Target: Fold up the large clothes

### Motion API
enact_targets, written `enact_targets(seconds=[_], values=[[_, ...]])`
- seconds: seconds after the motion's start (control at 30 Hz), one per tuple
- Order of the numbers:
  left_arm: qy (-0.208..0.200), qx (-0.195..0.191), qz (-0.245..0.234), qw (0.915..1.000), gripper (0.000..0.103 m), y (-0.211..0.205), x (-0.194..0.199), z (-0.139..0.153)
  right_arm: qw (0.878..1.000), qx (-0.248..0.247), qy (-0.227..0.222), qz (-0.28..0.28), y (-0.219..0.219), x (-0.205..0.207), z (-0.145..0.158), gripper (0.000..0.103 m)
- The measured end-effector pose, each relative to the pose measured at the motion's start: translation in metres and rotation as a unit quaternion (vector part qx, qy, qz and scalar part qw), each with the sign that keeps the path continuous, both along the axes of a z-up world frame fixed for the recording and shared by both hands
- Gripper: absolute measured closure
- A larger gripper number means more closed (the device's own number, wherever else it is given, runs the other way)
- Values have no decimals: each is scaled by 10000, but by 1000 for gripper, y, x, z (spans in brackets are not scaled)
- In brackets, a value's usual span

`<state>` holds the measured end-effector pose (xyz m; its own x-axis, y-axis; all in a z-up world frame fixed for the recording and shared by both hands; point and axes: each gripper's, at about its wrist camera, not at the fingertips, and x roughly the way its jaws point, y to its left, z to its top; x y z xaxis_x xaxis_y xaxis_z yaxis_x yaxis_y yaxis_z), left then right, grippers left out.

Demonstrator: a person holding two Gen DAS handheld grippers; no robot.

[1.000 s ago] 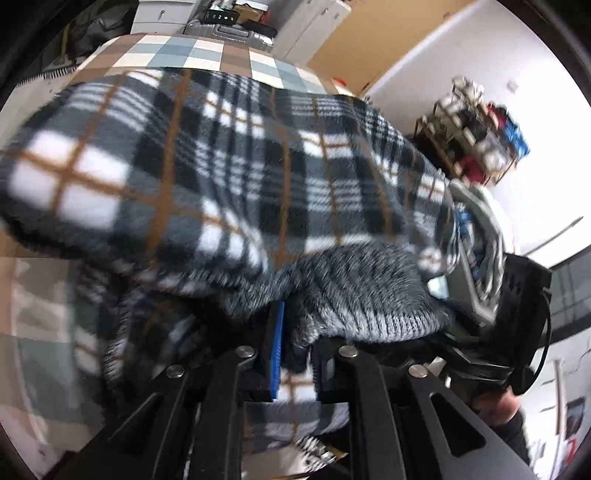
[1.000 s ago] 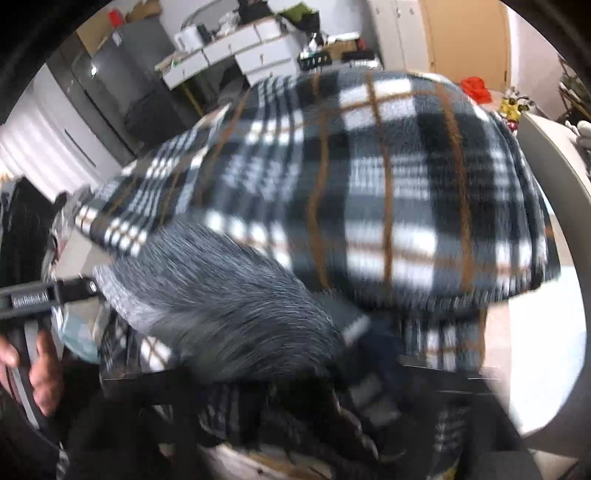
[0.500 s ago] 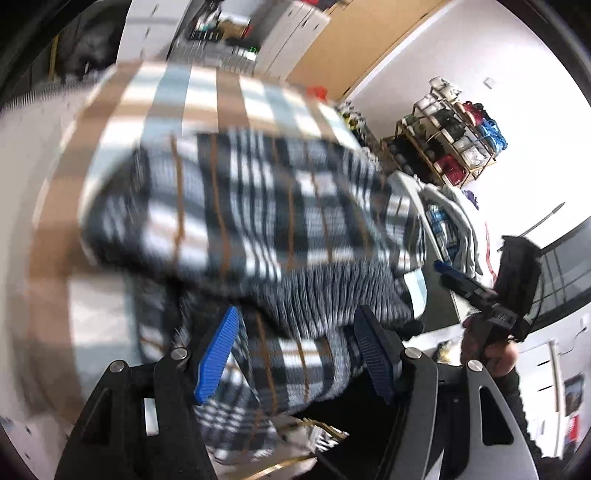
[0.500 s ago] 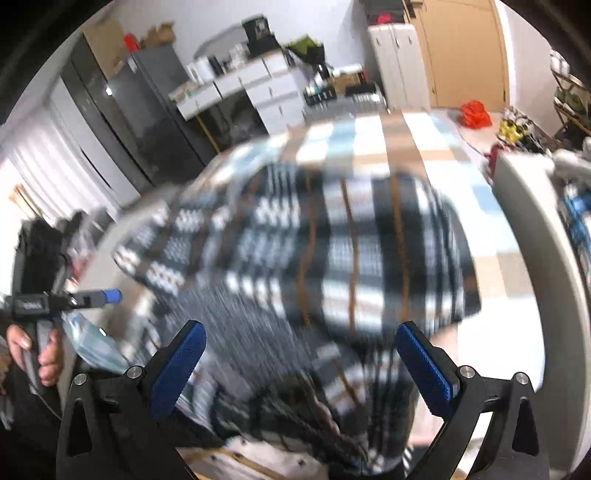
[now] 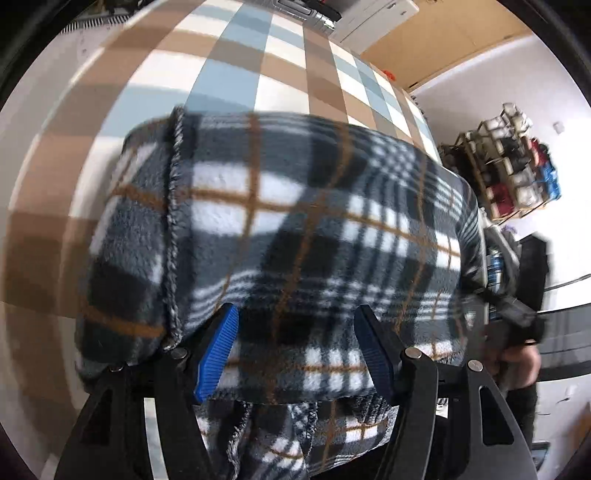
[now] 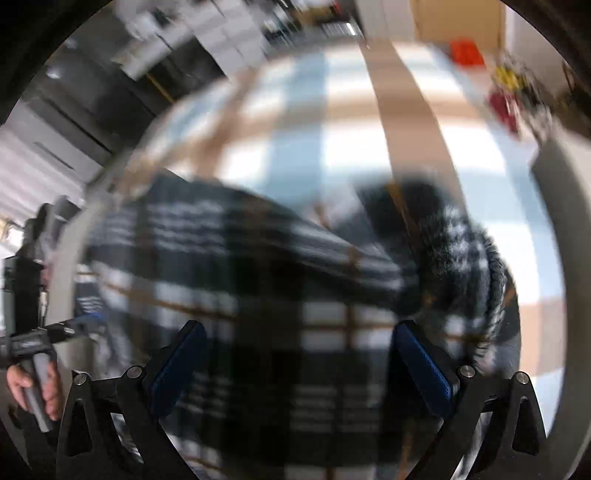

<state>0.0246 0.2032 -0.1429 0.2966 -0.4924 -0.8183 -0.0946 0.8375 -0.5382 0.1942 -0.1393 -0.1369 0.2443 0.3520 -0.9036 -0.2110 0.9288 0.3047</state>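
A thick fleece garment [image 5: 295,221] in black, white and grey plaid with thin orange lines lies bunched in a folded heap on the checked tablecloth [image 5: 240,55]. My left gripper [image 5: 295,350] hovers over its near edge, blue pads [image 5: 218,350] spread apart with only cloth below them, nothing pinched. In the blurred right wrist view the same garment [image 6: 258,277] fills the middle, a ribbed cuff [image 6: 480,266] curling at its right. My right gripper [image 6: 301,365] stands wide open above it. Each view shows a hand with the other gripper at its side.
The brown, blue and white tablecloth [image 6: 369,147] stretches beyond the garment. A white table edge [image 6: 569,258] curves down the right. A shelf rack of shoes [image 5: 517,177] stands by the wall, white cabinets [image 5: 369,14] behind the table, a person's hand [image 6: 33,387] at the left.
Both grippers were shut on the garment's grey ribbed edge a second ago. They have let go and opened, and the garment has dropped onto the table, with both grippers lower and nearer to it.
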Motion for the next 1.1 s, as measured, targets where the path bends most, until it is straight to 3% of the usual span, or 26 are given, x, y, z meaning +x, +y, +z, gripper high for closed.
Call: enact_targets(seconds=[0.07,0.17,0.3,0.4,0.47,0.57,0.63,0.7,0.77,0.8,0.83,0.87,0.93,1.0,1.1], values=[[-29,71,-117,9999,43,-1,-2,2,9985,-283,-347,299,6,-9,-2,0],[155,406,-421,9982,43,-12,-6,19,9955,-650,-397,572,13,-18,5,0],[-307,769,-829,9931,43,-18,-15,68,9971,-205,-565,471,-5,-17,37,0],[-812,1274,-713,9859,43,-2,-10,102,9939,307,-1029,232,-32,-18,68,0],[-789,1501,-487,9843,41,16,1,101,9914,534,-1183,-142,-56,-10,78,0],[-152,1369,-105,9904,40,44,25,76,9932,739,-607,-658,-82,17,59,0],[45,1220,28,9925,40,44,30,66,9944,637,-251,-802,-86,32,45,0],[51,932,-53,9956,40,36,38,62,9964,220,-240,-783,-82,41,39,0],[-1,842,-111,9964,40,19,44,66,9978,-455,-240,-424,-66,48,30,0],[-51,916,-259,9954,40,6,49,67,9973,-678,-285,-78,-54,49,27,9],[-45,1024,-386,9940,40,-4,53,66,9958,-817,-374,149,-53,45,23,27],[-38,1153,-514,9920,40,-14,57,65,9942,-887,-463,398,-45,44,24,36],[-42,1488,-806,9856,40,-34,63,57,9911,-953,-603,708,-34,43,26,71],[-32,1760,-929,9800,40,-43,63,51,9890,-1092,-589,810,-27,44,25,81],[-50,1794,-894,9797,40,-46,65,40,9935,-777,-619,561,-37,49,28,88]])
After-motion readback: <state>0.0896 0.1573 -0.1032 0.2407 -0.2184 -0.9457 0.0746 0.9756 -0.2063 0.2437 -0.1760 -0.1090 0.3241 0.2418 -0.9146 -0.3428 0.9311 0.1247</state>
